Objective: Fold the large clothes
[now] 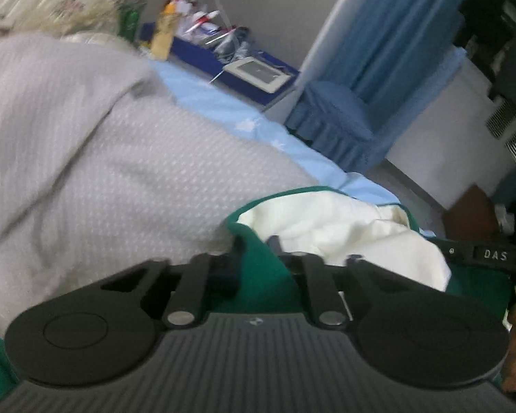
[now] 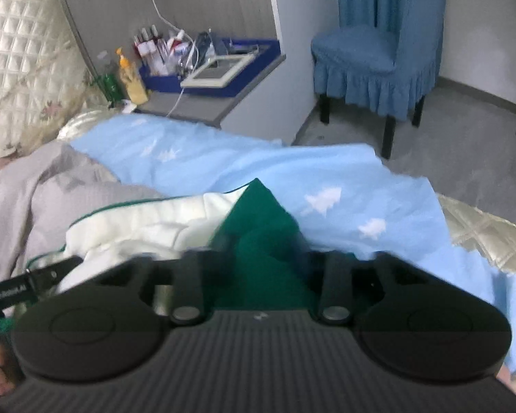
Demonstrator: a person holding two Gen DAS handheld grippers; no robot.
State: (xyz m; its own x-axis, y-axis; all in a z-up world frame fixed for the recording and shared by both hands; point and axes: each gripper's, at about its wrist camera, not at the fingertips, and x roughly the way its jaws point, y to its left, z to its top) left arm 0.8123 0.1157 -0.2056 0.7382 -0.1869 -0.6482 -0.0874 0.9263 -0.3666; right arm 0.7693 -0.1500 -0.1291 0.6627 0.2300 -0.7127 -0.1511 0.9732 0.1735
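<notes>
Clamped together on smooth green garment — left gripper and right gripper alike; cream lining bunched between. Lying on sky-blue sheet — waffle-textured grey blanket alongside, frilled blue chair beyond.

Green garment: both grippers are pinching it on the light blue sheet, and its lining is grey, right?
Not quite. The right wrist view shows the green garment has a white lining, not grey. The left gripper and right gripper do pinch it on the light blue sheet.
</notes>
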